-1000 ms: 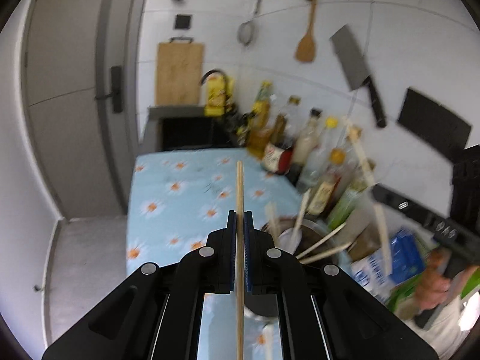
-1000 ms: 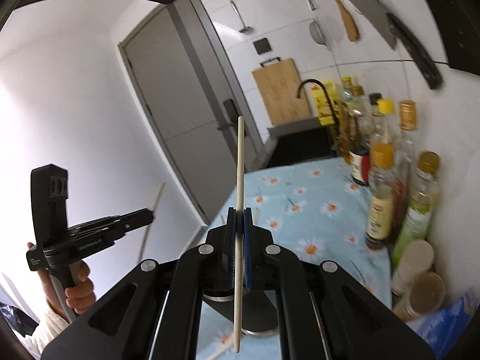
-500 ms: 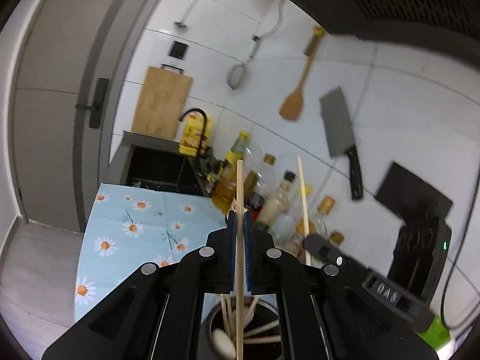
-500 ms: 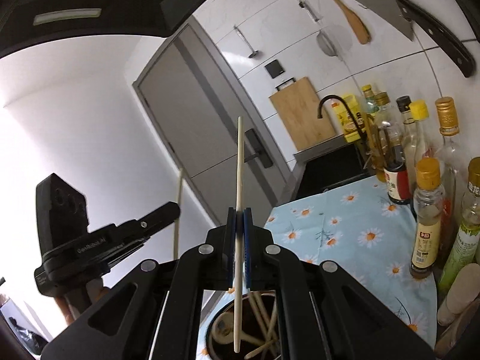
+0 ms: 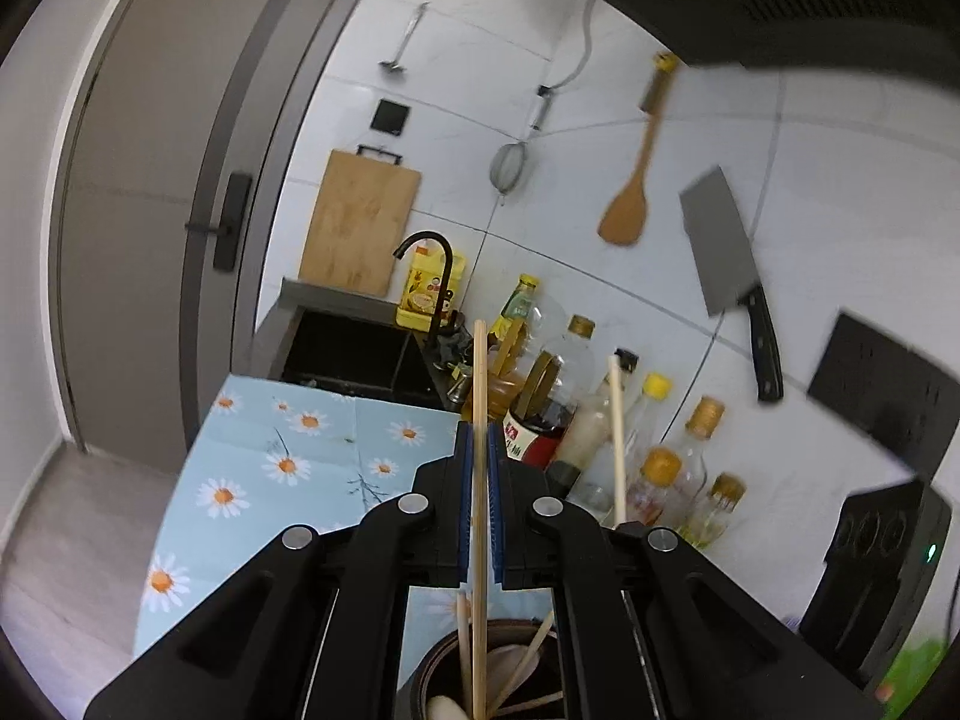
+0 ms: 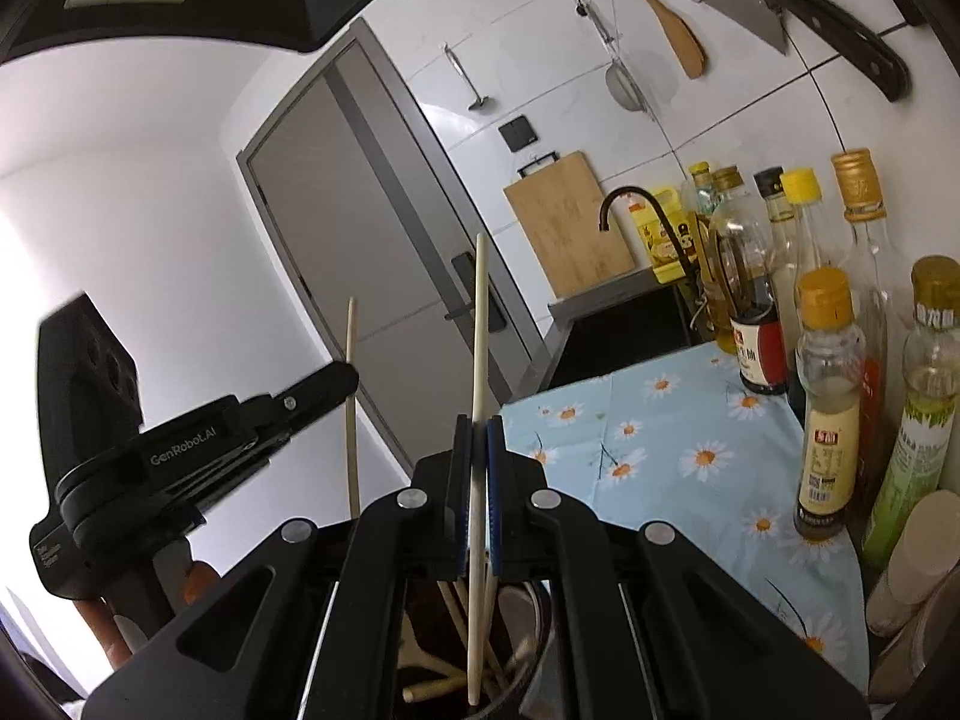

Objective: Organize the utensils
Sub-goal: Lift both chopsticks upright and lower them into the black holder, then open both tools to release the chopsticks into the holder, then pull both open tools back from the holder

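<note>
My left gripper (image 5: pixel 479 456) is shut on a wooden chopstick (image 5: pixel 479 384) held upright; its lower end reaches into a dark round utensil holder (image 5: pixel 435 675) directly below, which holds several other sticks and a pale spoon. My right gripper (image 6: pixel 477 450) is shut on a pale chopstick (image 6: pixel 480 324), also upright, with its lower end inside the same holder (image 6: pixel 528 684). The left gripper (image 6: pixel 336 384) and its chopstick (image 6: pixel 350 360) show at the left of the right wrist view. The right gripper's chopstick (image 5: pixel 616 438) shows just right of the left one.
A counter with a blue daisy cloth (image 5: pixel 288 462) runs back to a black sink (image 5: pixel 354 354) and tap. Several oil and sauce bottles (image 6: pixel 828 396) line the wall side. A cleaver (image 5: pixel 720 258), wooden spatula (image 5: pixel 630 204), strainer and cutting board (image 5: pixel 360 222) are on the tiled wall.
Both grippers have swung over the utensil holder and tilted upward, bringing the lower ends of both chopsticks into the holder. The two grippers have come closer together.
</note>
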Demonstrator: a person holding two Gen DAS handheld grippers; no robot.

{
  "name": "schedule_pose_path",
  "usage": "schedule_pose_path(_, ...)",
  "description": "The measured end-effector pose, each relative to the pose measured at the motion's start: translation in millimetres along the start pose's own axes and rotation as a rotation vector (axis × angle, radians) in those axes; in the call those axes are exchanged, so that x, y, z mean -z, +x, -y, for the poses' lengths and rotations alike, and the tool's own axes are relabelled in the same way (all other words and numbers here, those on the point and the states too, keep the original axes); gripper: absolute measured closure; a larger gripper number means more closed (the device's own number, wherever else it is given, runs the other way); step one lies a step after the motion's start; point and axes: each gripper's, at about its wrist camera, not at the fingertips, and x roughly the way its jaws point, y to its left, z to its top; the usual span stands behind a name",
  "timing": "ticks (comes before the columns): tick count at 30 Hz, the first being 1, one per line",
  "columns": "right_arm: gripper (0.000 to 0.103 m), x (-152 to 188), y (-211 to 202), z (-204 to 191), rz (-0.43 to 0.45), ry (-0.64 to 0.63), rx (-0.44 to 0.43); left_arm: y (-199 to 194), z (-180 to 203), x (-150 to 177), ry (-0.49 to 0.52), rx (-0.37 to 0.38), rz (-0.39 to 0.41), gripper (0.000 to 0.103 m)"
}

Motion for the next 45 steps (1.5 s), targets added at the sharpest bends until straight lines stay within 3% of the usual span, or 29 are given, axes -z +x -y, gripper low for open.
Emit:
schedule_pose_path(4, 0.097, 8, -6, -3, -0.028, -0.05, 0.014, -8, 9, 10, 0.083, 0.008, -0.008, 0.099)
schedule_pose_path(12, 0.097, 16, -22, -14, -0.054, -0.133, 0.042, -21, 5, 21, 0.101, 0.03, -0.04, 0.099)
schedule_pose_path(16, 0.095, 18, -30, -15, -0.062, -0.159, 0.118, -30, -4, 26, 0.11, 0.038, -0.052, 0.098)
schedule_pose_path(17, 0.087, 19, -33, -14, -0.066, -0.162, 0.13, -33, -7, 27, 0.112, 0.028, -0.054, 0.09)
schedule_pose_path(20, 0.059, 22, -41, -11, -0.065, -0.152, 0.157, -42, -18, 32, 0.113, -0.005, -0.06, 0.036)
schedule_pose_path(29, 0.029, 33, -58, -3, -0.105, -0.115, 0.213, -64, -45, 55, 0.099, -0.065, -0.118, 0.012)
schedule_pose_path(34, 0.019, 48, -55, -1, -0.159, -0.105, 0.25, -68, -60, 72, 0.089, -0.109, -0.17, 0.008)
schedule_pose_path(45, 0.014, 95, -43, 3, -0.343, -0.032, 0.284, -81, -83, 103, 0.081, -0.171, -0.251, 0.007)
